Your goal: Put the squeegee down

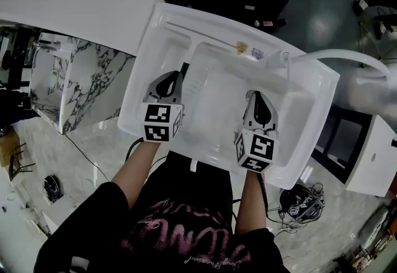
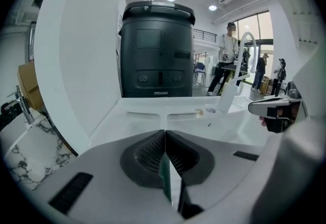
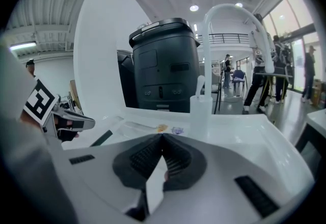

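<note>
A white sink [image 1: 149, 36] lies below both grippers. The squeegee shows only as a dark handle [image 1: 184, 69] poking out past the tip of my left gripper [image 1: 176, 75]. In the right gripper view the handle [image 3: 102, 138] lies low on the sink's ledge, under my left gripper [image 3: 76, 122]. My left gripper [image 2: 165, 134] has its jaws pressed together and nothing shows between them. My right gripper [image 1: 254, 95] hovers over the basin, also shut [image 3: 163, 139] and empty. The handle's near end is hidden under the left gripper.
A white arched faucet [image 1: 338, 54] and a white bottle [image 3: 200, 108] stand at the sink's far right. A small yellow scrap [image 1: 240, 48] lies on the far ledge. A big dark bin [image 2: 158, 50] stands behind the sink. A marble cabinet [image 1: 74, 85] is at the left.
</note>
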Available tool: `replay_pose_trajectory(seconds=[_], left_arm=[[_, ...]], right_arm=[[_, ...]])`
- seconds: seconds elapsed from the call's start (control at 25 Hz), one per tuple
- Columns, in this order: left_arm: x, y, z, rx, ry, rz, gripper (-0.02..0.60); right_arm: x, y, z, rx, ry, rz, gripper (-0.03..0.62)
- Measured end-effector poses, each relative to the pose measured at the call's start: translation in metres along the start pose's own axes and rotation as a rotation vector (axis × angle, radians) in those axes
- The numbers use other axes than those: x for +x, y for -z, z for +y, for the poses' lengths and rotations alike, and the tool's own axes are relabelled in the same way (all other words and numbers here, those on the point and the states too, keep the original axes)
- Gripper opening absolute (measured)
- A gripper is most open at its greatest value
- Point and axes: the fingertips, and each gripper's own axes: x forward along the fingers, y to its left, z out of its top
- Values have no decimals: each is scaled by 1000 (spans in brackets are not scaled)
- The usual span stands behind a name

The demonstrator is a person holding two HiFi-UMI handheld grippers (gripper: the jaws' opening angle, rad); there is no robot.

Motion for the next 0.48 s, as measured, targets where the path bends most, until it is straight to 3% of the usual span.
replay_pose_trajectory(seconds=[0.48], left_arm=[[-31,-22,-10,14,41,-55,9]], right_arm=[[-27,-38,10,-31,1,-75,20]])
